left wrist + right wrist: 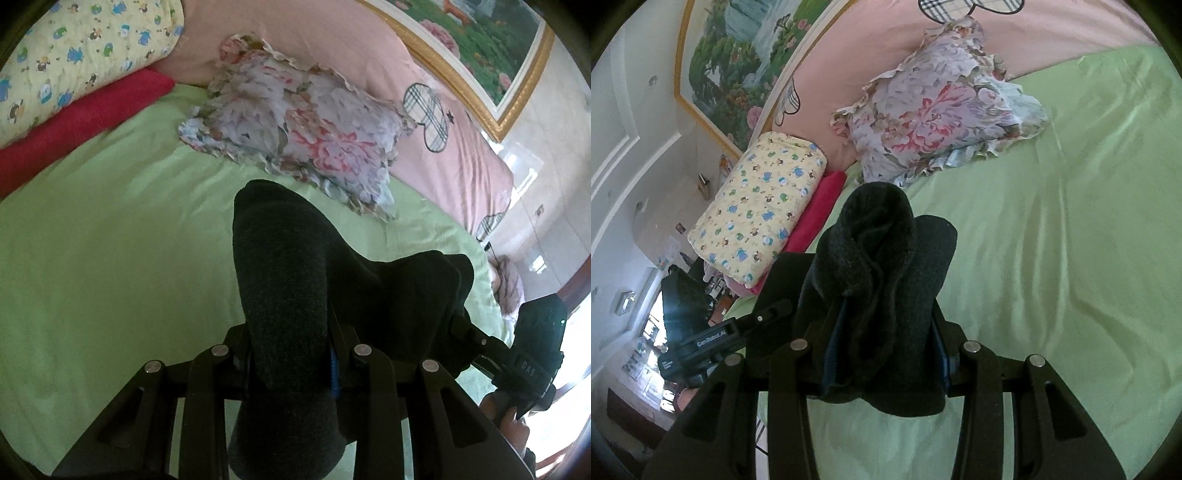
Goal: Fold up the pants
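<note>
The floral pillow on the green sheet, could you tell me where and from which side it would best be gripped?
Grip the floral pillow by its ruffled corner nearest the grippers, coming in low over the green sheet. The thin frill sticks out flat, while the body looks too plump. Both grippers currently hold the dark pants.

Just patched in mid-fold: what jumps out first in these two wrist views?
The dark grey pants dominate both views, bunched between the jaws of the left gripper and the right gripper, which both clamp the cloth above the green sheet. Beyond them a frilled floral pillow lies against the pink bedding. A yellow patterned quilt sits on a red blanket by the bed's edge.
</note>
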